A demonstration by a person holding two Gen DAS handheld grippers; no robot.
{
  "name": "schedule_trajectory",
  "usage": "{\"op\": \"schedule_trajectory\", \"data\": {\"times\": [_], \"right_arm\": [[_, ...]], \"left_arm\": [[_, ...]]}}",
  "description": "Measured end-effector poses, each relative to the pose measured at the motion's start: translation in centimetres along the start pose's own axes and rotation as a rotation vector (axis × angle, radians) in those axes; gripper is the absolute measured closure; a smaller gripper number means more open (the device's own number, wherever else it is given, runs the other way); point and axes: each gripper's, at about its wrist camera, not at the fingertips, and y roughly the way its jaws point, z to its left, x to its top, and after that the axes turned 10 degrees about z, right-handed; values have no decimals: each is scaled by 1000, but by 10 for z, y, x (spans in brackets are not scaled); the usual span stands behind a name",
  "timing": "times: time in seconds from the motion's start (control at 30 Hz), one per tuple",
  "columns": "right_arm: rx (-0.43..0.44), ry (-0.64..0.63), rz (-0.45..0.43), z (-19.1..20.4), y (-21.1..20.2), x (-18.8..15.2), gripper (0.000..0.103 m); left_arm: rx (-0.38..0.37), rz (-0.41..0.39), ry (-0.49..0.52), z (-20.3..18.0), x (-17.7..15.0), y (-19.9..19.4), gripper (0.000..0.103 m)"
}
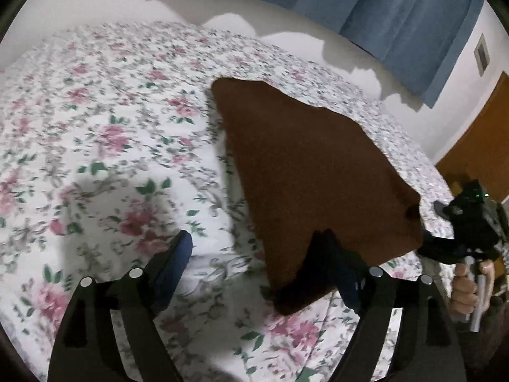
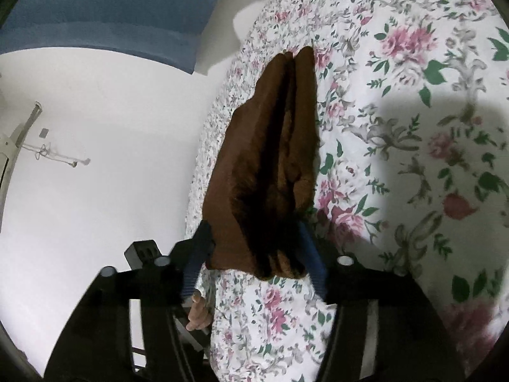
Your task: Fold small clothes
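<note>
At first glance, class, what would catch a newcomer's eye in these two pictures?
The brown cloth stands out first: a dark folded piece against the pale flowered bedspread, held up by the right gripper, whose jaws close on its near edge. The left gripper hangs with jaws spread wide beside the cloth's lower corner. Behind the bed, a blue curtain covers the white wall.

Brown cloth (image 1: 318, 172) hangs above floral bedsheet (image 1: 111, 127) (left gripper (image 1: 254, 267) spread wide).

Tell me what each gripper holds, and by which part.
Right gripper: brown fuzzy cloth, gripped at its bunched near edge. Left gripper: open, holding nothing.
</note>
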Motion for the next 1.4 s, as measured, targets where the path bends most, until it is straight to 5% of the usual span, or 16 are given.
{"op": "schedule_trajectory", "data": {"times": [0.17, 0.23, 0.3, 0.57, 1.07, 1.4], "right_arm": [[-123, -33, -45, 8, -13, -6, 29], [-288, -63, -79, 17, -15, -11, 21], [-438, -108, -113, 26, -13, -17, 20], [-708, -209, -149, 46, 10, -30, 16], [-848, -351, -186, 70, 39, -51, 14], [-860, -371, -200, 74, 43, -57, 10]], "left_arm": [[100, -30, 16, -5, -6, -12, 21], [133, -45, 20, -7, -8, -16, 21], [158, -60, 22, -9, -10, -20, 20], [224, -119, 41, -21, -15, -32, 19], [288, -180, 13, -24, -19, -42, 17], [328, -198, 15, -26, -20, -44, 17]]}}
